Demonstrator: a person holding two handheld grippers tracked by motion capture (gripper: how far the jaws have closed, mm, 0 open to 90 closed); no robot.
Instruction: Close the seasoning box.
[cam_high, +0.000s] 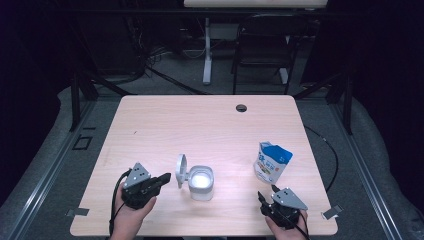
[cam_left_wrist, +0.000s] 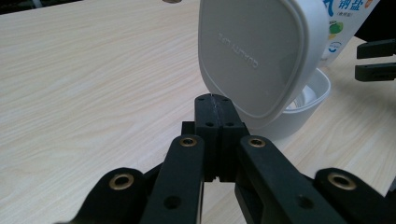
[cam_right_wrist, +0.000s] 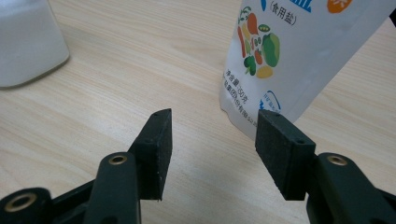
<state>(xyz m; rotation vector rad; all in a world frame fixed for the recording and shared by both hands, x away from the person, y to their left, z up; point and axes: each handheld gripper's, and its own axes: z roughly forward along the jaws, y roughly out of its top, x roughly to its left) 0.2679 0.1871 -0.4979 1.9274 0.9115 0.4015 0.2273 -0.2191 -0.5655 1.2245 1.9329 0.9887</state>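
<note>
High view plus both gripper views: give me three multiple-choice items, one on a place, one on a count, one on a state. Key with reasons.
1. Where does the white and blue printed salt pouch stand relative to the white rounded-square plastic container?
A. on its left
B. on its right
C. inside it

2. How many things stand on the pale wooden table, not counting either hand-held gripper?
A. two
B. three
C. five

3. What is the state of the container's hinged lid?
A. flipped open, upright
B. closed flat
C. lying apart on the table

Key:
1 B, the high view shows the pouch toward the right edge.
2 A, just the container and the pouch.
3 A, the lid stands up beside the open rim, white contents visible.
</note>
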